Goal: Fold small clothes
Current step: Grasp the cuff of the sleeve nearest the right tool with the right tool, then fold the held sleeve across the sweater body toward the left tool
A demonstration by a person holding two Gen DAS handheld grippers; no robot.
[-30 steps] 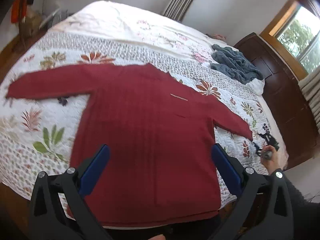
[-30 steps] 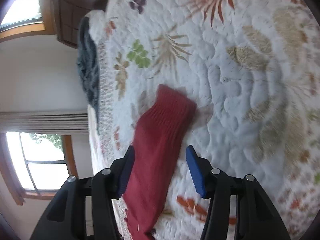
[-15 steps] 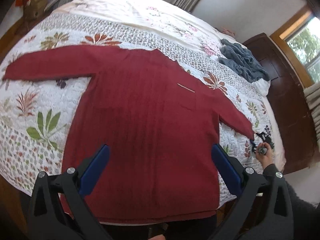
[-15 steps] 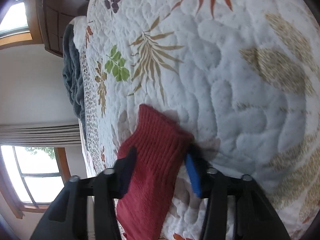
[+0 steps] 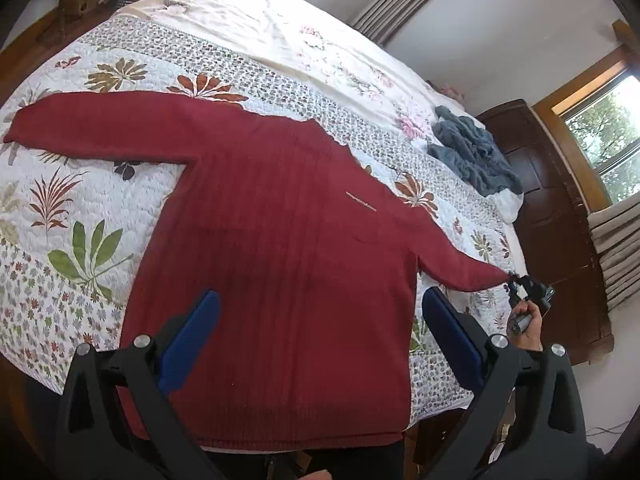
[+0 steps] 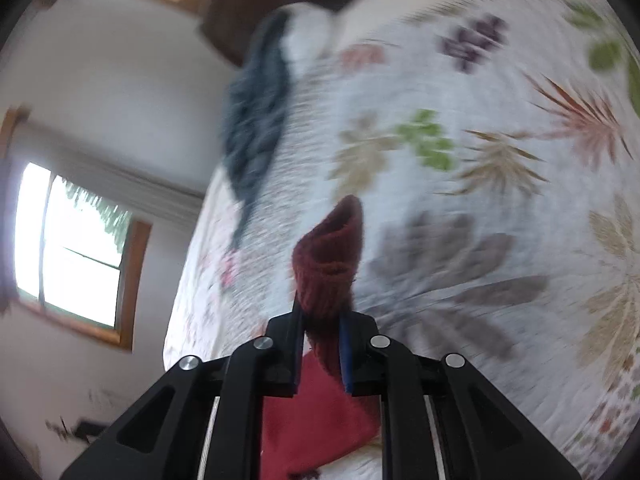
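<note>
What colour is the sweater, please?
Dark red sweater, clearest in the left wrist view.

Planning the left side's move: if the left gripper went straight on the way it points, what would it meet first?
Probably the red sweater's body, lying flat on the bed; the left gripper hangs open over it. Depth is hard to judge.

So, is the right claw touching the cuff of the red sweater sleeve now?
Touching. In the right wrist view the right claw is closed on the sleeve cuff of the red sweater; the fabric is pinched between both fingers, with no gap visible.
</note>
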